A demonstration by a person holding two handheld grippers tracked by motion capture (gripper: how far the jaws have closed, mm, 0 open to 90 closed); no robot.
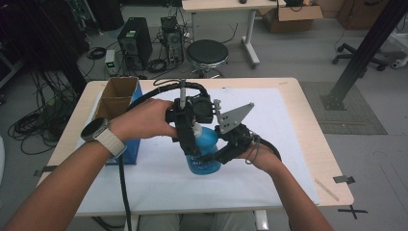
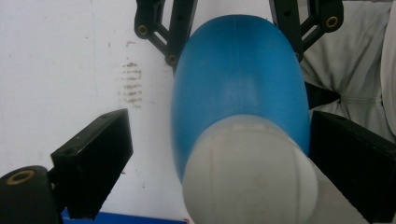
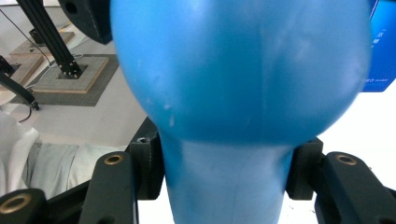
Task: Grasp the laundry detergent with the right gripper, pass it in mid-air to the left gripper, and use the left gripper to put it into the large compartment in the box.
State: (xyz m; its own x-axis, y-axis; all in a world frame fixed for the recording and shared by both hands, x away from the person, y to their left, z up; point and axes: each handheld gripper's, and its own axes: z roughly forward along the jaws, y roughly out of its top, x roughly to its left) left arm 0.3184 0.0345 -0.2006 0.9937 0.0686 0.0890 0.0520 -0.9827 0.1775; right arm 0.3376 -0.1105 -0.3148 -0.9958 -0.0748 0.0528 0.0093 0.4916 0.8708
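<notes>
The right tongs (image 1: 211, 155) were clamped on the narrow waist of a round-bellied blue plastic bottle with a white cap (image 1: 202, 153), held just above the white-papered table (image 1: 288, 144). The left tongs (image 1: 190, 144) stood apart around its cap, not pressing. A twist there could slip the bottle loose. Left of the bottle sat an open blue-sided cardboard box (image 1: 118, 103); beyond it, a black stool (image 1: 207, 53) and computer towers (image 1: 134, 44).
</notes>
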